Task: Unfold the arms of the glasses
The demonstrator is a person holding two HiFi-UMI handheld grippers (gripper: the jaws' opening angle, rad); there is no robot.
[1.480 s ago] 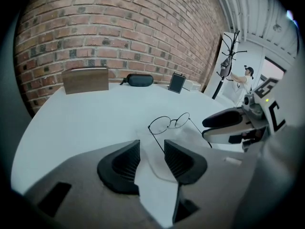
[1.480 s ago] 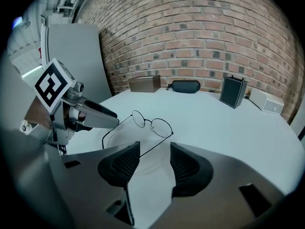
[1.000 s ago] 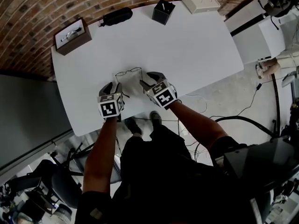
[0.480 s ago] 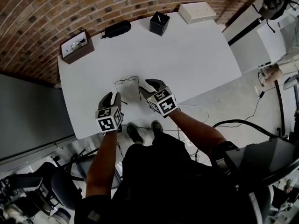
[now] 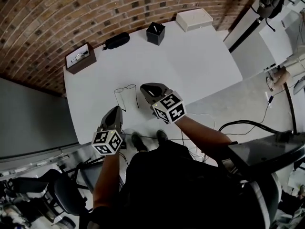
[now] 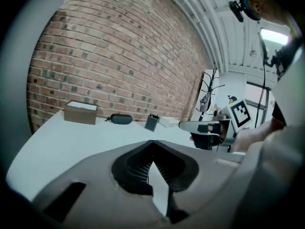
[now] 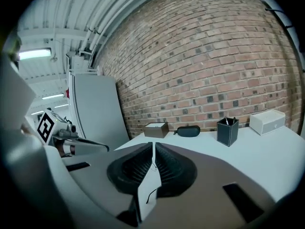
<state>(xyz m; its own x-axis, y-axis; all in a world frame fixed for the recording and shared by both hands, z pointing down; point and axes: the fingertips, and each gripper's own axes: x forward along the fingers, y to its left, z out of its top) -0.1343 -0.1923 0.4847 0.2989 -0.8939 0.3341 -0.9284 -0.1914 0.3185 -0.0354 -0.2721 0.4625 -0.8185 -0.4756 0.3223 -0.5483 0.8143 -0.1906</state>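
We see the left gripper (image 6: 152,142) with its jaws pressed together at the tips and nothing between them. The right gripper (image 7: 153,145) is closing, with a thin slit left between its jaws. Nothing stands in the slit, though lower down a faint dark line shows through the gap, too slight for us to name.

In the head view the left gripper sits on the near side of the glasses (image 5: 126,88) and the right gripper just to their right. The glasses lie on the table (image 5: 200,56), lenses away from us and both thin arms reaching back toward us. The wire is too fine for us to make out the hinges.

Beyond the glasses, toward the brick wall (image 5: 57,13), stand a brown box (image 5: 80,57), a dark case (image 5: 116,40), a black cup (image 5: 155,33) and a white box (image 5: 194,19). What the brown box holds is too small to tell. In both gripper views the grey gripper body hides the glasses.
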